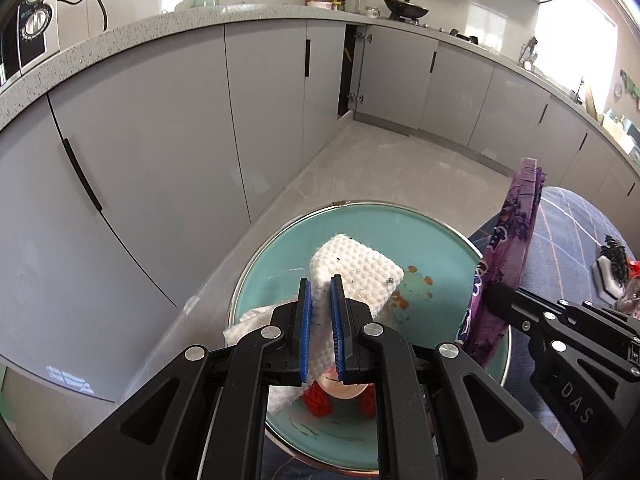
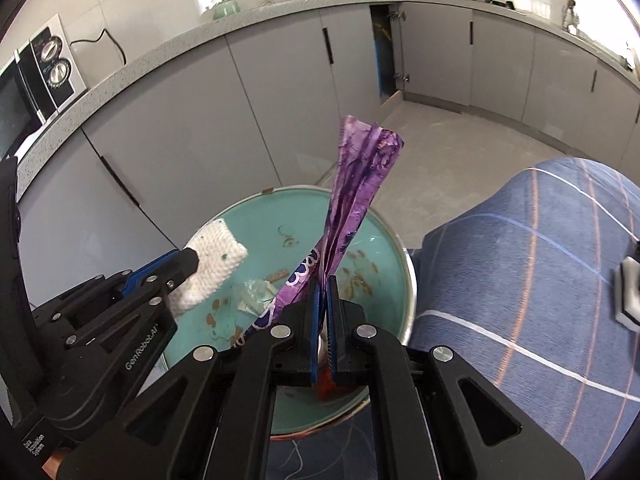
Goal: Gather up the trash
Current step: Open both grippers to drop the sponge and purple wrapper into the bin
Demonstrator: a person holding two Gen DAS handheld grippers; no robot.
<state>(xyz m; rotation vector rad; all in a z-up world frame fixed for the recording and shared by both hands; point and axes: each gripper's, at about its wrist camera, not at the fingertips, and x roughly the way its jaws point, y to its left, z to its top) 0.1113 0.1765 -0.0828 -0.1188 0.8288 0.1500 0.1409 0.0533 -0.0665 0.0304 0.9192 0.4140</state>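
Observation:
My left gripper [image 1: 320, 284] is shut on a white textured paper towel [image 1: 360, 268] and holds it above a round teal bin [image 1: 432, 232]. The towel also shows in the right wrist view [image 2: 212, 268]. My right gripper [image 2: 323, 284] is shut on a crumpled purple wrapper [image 2: 360, 184], which stands upright over the same bin [image 2: 264, 220]. The wrapper shows at the right of the left wrist view [image 1: 508, 248]. Scraps and something red lie in the bin's bottom [image 2: 328, 388].
Grey kitchen cabinets [image 1: 160, 140] under a speckled counter [image 1: 120, 36] curve behind the bin. A blue checked cloth surface [image 2: 540, 280] lies to the right with a black and white object [image 2: 628, 292] on it. One cabinet door [image 1: 352, 68] stands ajar.

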